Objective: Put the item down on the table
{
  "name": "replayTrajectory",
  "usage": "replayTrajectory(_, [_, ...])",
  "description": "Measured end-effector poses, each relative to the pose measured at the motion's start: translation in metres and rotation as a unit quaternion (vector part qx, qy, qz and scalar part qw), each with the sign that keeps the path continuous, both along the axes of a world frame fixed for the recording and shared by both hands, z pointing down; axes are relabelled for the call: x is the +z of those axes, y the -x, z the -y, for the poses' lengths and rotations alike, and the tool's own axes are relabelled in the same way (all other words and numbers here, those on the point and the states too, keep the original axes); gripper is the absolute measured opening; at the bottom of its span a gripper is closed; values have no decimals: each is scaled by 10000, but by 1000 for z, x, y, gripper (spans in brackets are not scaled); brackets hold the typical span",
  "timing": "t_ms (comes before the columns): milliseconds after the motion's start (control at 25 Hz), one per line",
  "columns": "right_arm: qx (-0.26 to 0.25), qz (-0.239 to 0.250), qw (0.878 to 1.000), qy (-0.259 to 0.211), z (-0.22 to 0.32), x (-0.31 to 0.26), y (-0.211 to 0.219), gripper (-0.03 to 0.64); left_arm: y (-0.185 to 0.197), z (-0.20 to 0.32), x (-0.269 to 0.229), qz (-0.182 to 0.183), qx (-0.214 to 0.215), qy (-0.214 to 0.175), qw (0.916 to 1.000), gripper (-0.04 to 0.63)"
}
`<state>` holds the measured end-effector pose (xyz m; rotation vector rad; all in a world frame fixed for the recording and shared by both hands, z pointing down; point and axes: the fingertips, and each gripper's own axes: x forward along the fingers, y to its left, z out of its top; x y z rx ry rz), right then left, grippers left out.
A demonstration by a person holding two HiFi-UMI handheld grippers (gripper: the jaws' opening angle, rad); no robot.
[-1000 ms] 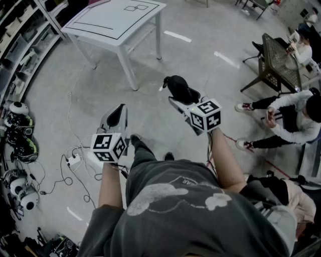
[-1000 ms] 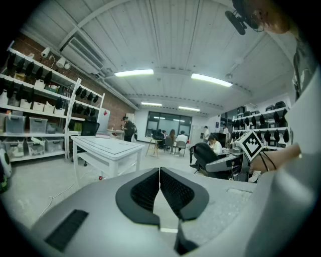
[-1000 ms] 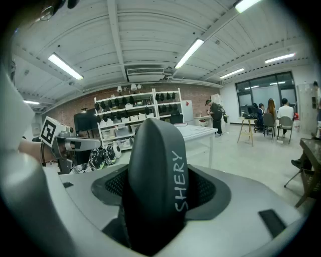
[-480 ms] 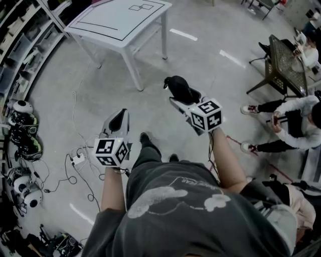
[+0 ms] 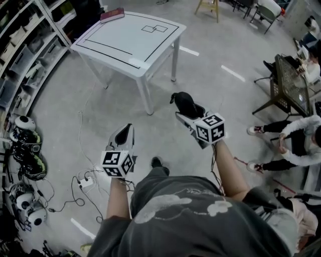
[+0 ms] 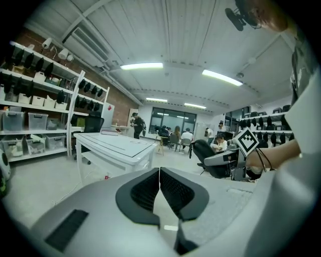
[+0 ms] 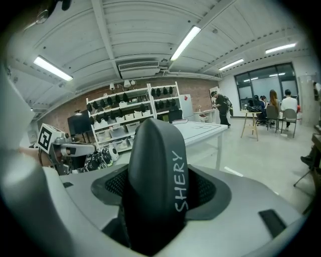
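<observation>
— What are the fingers on the right doing?

— In the right gripper view the fingers (image 7: pixel 213 193) of the right gripper (image 7: pixel 157 186) are clamped on the black item (image 7: pixel 153 150), one pad on each flank. It stands up between them with white lettering down its side. We judge that this firm side grip is for carrying it without letting it droop.

— And on the left?

— The left gripper (image 6: pixel 159 189) has its fingers (image 6: pixel 178 193) pressed together on nothing. It looks idle to us, held farther from the desk (image 5: pixel 125 42) than the right one.

— Where is the item against the desk?

— It is not on the desk. In the head view it hangs over bare floor, short of the desk's near right leg. The top is well apart from both grippers, so we judge the put-down has not begun and we must walk up first.

— Is anything in the way?

— Little that we can see. The desk top is mostly bare and marked with black lines. A red book (image 5: pixel 112 14) lies at its far corner, well clear of the near edge. Shelves (image 5: pixel 22 45) stand left of the desk. Nearer us on that side lie what look like helmets (image 5: pixel 22 135) and a power strip (image 5: pixel 85 181) with cables, off our line to the desk. Seated people (image 5: pixel 296 135) are well apart, right of the desk. The floor between the item and the desk looks open.
</observation>
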<state>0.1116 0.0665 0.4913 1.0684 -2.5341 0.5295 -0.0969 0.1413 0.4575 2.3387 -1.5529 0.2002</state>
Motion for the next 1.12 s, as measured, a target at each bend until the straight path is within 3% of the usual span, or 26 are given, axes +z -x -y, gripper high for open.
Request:
replayTrajectory(480, [468, -103, 9988, -91, 113, -19, 64, 328, 75, 124, -18, 22, 406, -271, 9988, 6])
replayTrajectory(840, [610, -113, 9981, -7, 175, -2, 65, 328, 87, 174, -6, 27, 411, -150, 9990, 6])
replayTrajectory(1120, [550, 30, 9985, 64, 272, 14, 63, 328, 85, 254, -1, 199, 284, -130, 9993, 6])
